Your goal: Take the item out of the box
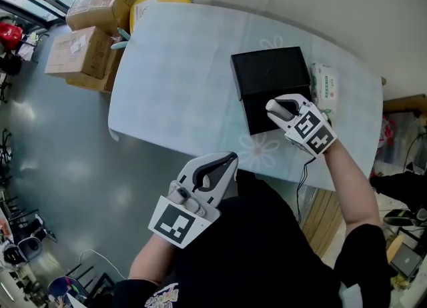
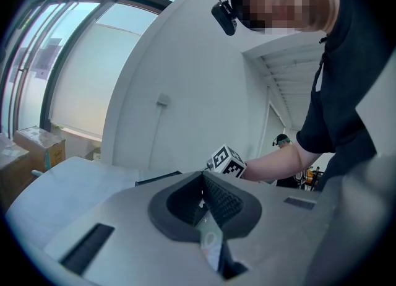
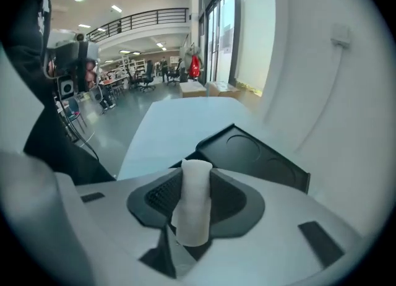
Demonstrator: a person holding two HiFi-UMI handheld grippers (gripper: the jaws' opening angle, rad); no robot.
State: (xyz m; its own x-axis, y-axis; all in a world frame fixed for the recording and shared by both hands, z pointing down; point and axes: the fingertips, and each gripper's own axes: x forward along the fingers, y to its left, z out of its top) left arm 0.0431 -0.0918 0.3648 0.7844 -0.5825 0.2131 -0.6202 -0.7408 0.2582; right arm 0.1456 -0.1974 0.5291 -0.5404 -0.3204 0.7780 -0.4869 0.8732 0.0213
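- Right tongs [image 1: 281,109] are clamped on the item [image 3: 193,201], a small white cylinder. The pads pinch its sides and its top end pokes out past the tips.
- We hold the item over the near part of the open black box [image 1: 267,73], on the right half of the worktop [image 1: 180,80]. From the right gripper view it looks clear of the box's recessed tray.
- Left tongs [image 1: 229,161] are closed together with nothing in them, hanging near the body just off the near edge of the worktop.
- Handling, our guess: light, with a matte, slightly soft surface like rolled cloth or foam. Probably not slippery, but it could crush.
- We'd grip across the diameter at mid-length with a modest squeeze. It stands long in the pads, so it may pivot if we swing fast.
- A wipes packet [image 1: 325,82] sits just right of the box, out of our way.
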